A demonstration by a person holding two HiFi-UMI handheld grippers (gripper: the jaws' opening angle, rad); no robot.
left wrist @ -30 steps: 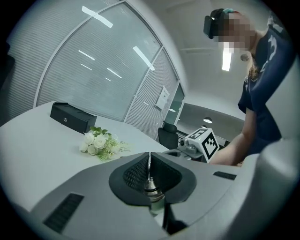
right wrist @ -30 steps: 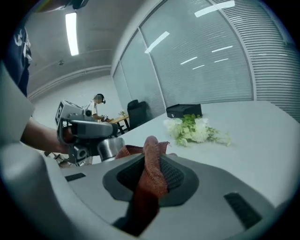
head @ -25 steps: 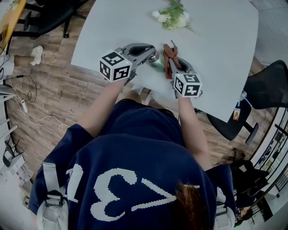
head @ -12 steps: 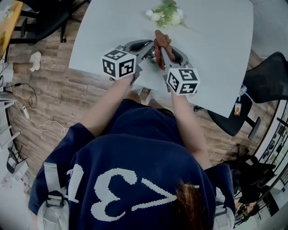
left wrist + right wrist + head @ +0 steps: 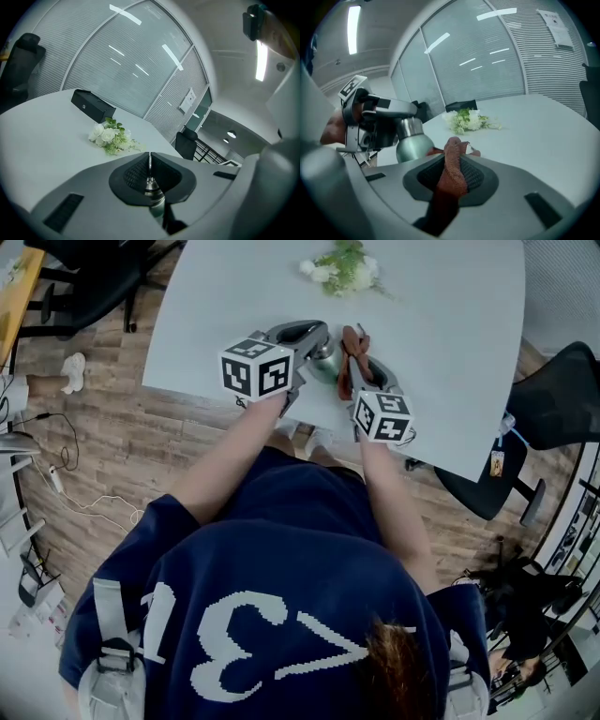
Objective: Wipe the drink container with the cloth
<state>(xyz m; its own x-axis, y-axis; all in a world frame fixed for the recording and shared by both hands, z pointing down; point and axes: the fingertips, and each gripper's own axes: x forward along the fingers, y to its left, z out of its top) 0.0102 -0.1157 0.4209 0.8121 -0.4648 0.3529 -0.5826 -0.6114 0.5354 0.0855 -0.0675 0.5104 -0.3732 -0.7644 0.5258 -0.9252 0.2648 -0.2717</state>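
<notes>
The task stands at the wiping stage, as far as can be judged. Both items are in hand and brought together over the near edge of the table, but nothing shows how much of the surface is already wiped. The left gripper has its jaws pressed together on the narrow metal neck of the drink container. The body hangs clear of the jaws, and I cannot tell whether it rests on the table. The right gripper is clamped on the cloth, a rust-red, coarse-woven piece bunched into a strip that stands out past the jaw tips. The cloth lies just right of the container, and contact cannot be confirmed. The container has a rounded, dull green metallic body and a silver neck, with no visible marks or wet patches. A flower bunch lies at the far side, well apart.
</notes>
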